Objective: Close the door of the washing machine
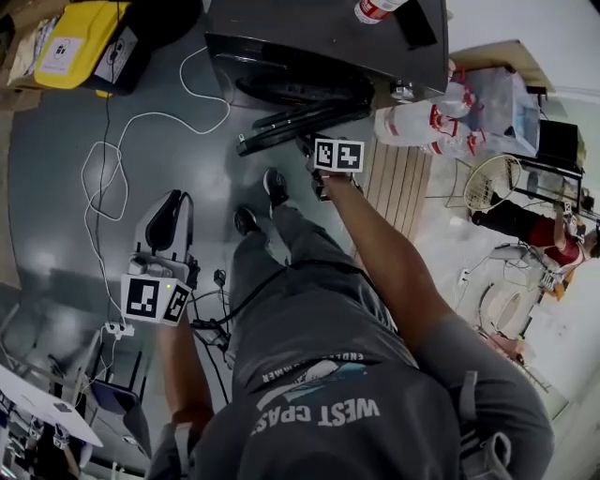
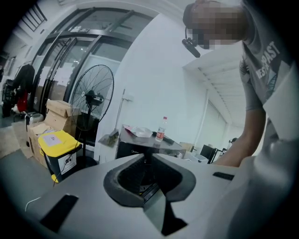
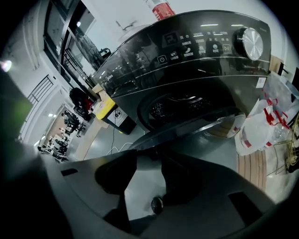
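The washing machine [image 1: 319, 37] is being seen at the top of the head view as a dark front-loader, with a bottle [image 1: 375, 9] standing on its lid. Its door [image 1: 300, 120] is being left swung out from the front and is not closed. In the right gripper view the round drum opening [image 3: 182, 105] is being shown uncovered behind the door's rim [image 3: 196, 126]. The right gripper [image 1: 309, 150] is being held out on a stretched arm towards that door. Its jaws are being kept a little apart, with bare floor showing in the gap between them. The door's rim is being crossed just at their tips [image 3: 148, 151], but whether it is being touched cannot be told. The left gripper [image 1: 172, 211] is being held low at the person's left side, well apart from the machine. It is being pointed across the room at the machine's side [image 2: 140, 147], and its jaws are being kept together at the tips [image 2: 148, 161] with nothing between them. A yellow-lidded bin [image 1: 80, 37] and a loose white cable [image 1: 112, 159] are being shown on the grey floor to the left of the machine.
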### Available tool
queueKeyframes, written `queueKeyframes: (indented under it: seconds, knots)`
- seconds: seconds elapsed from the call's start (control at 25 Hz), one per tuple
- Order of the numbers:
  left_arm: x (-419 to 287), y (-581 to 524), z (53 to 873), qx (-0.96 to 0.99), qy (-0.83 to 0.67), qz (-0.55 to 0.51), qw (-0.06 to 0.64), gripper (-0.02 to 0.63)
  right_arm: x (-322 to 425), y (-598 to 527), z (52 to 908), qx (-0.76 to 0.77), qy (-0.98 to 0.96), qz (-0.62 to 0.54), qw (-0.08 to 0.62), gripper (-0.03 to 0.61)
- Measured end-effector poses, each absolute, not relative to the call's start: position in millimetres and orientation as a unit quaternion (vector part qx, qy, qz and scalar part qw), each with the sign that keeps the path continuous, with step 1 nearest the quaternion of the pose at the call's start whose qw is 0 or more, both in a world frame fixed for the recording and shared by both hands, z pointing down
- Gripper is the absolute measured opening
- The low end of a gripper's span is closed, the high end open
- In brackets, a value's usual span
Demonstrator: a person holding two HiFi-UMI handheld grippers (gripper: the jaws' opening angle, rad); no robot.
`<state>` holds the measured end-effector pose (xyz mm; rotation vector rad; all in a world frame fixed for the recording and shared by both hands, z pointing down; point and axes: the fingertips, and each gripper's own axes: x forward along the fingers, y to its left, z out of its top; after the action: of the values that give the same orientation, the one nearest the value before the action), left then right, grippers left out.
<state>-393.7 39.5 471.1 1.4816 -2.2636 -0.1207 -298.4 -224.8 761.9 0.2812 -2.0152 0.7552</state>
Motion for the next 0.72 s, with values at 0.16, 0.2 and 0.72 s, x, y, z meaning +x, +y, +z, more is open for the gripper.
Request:
queueKeyframes:
  seconds: [0.16,0.2,0.72]
  knots:
    - [-395.1,33.7,469.1,0.525,-0.822,-0.043,0.216,0.058,-314.5,-231.1,762.8,0.116,-0.824,0.293,0.472,0.179]
    - [-397.1,33.9,469.2,0.521,-0.825,-0.043,0.216,0.058,-318.3,-233.7,763.6,0.117,-0.824,0.283,0.476,0.175]
    - [-418.1,36.6,478.3,0.476,-0.848,-0.039,0.232,0.058,-350.9,-284.6,776.0,0.138,-0.824,0.25,0.489,0.037]
